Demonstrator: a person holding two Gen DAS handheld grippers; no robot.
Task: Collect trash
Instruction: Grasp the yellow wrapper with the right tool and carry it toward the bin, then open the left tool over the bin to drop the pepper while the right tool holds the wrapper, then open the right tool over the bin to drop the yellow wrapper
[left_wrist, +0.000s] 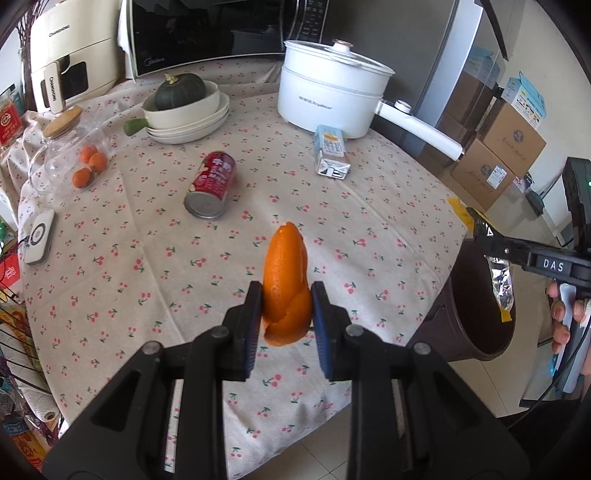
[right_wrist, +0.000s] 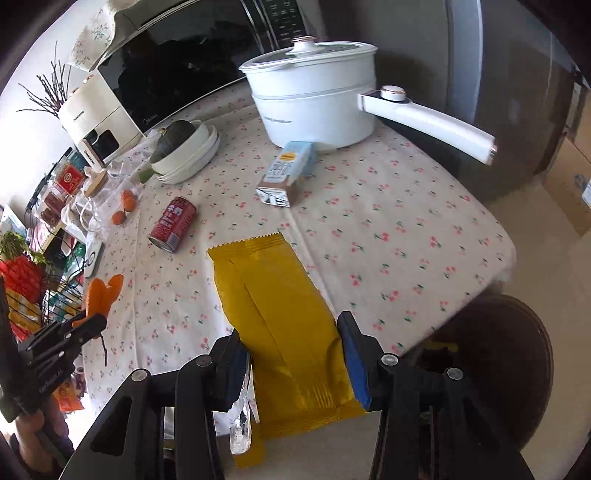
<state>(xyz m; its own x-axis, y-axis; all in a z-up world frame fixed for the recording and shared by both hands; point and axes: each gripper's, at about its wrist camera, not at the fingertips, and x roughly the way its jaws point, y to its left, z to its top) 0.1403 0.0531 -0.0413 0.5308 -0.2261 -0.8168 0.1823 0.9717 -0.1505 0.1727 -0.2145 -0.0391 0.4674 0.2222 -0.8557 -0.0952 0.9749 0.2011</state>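
My left gripper (left_wrist: 286, 297) is shut on a piece of orange peel (left_wrist: 286, 273), held above the cherry-print tablecloth (left_wrist: 147, 295). Between the pads of my right gripper (right_wrist: 291, 332) hangs a yellow snack wrapper (right_wrist: 266, 295), its silver inside showing at one end. In the left wrist view that right gripper (left_wrist: 480, 229) holds the wrapper (left_wrist: 500, 288) over a dark brown bin (left_wrist: 436, 332) beside the table's right edge. The bin (right_wrist: 543, 332) sits low right in the right wrist view. A red can (left_wrist: 212, 184) and a milk carton (left_wrist: 330, 153) lie on the table.
A white electric pot (left_wrist: 332, 88) with a long handle stands at the back, next to stacked bowls (left_wrist: 192, 118) holding a green squash. A glass jar (left_wrist: 74, 155) with small oranges and a microwave (left_wrist: 207, 33) are further left. Cardboard boxes (left_wrist: 498, 158) stand on the floor.
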